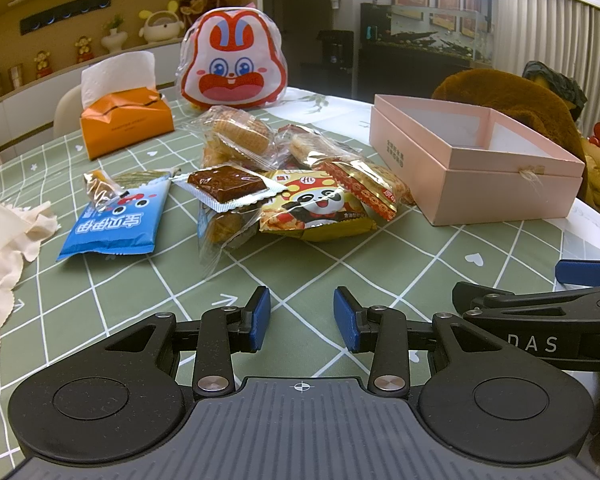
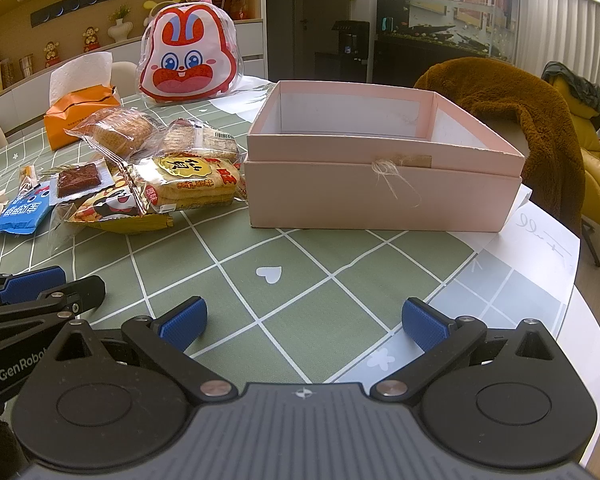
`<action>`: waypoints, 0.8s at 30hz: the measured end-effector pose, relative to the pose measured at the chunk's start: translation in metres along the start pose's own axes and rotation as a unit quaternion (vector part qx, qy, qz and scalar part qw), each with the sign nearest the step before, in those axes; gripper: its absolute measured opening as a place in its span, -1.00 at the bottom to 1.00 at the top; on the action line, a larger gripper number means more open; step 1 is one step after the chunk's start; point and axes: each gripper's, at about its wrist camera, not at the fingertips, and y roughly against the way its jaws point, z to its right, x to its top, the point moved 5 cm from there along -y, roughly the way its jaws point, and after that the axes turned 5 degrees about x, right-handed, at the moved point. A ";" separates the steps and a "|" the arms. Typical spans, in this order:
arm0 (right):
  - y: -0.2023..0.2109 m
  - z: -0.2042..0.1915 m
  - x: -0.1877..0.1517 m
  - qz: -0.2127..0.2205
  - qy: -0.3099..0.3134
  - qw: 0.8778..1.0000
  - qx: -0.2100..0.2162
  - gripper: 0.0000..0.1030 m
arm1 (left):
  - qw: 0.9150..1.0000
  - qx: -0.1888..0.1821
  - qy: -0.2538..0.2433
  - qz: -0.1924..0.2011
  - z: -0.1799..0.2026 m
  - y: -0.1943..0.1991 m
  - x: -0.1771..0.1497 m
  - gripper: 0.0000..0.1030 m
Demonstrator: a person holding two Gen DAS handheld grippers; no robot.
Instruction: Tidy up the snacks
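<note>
A heap of wrapped snacks (image 1: 260,176) lies on the green checked tablecloth (image 1: 340,256): a blue packet (image 1: 116,220), a brown bar in clear wrap (image 1: 226,184), a yellow panda bag (image 1: 312,208) and cracker packs (image 2: 198,180). To its right stands an open pink box (image 1: 472,164) (image 2: 380,160) with nothing visible inside. My left gripper (image 1: 302,318) hovers open over bare cloth in front of the heap. My right gripper (image 2: 304,322) stands open and wider, in front of the box. Nothing is between either pair of fingers.
A rabbit-face bag (image 1: 234,60) and an orange tissue box (image 1: 126,124) stand behind the snacks. A crumpled white cloth (image 1: 4,248) lies at the left. A brown fleece (image 2: 512,108) hangs over a chair behind the box. The table edge (image 2: 580,320) curves round at the right.
</note>
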 end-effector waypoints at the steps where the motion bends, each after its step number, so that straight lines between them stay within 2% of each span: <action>1: 0.000 0.000 0.000 0.000 0.000 1.000 0.000 1.00 | 1.000 0.000 0.000 0.000 0.000 0.000 0.000 -0.18; 24: -0.001 0.001 0.001 -0.009 0.002 1.000 0.002 1.00 | 1.000 -0.001 0.001 0.000 0.000 0.000 0.001 -0.18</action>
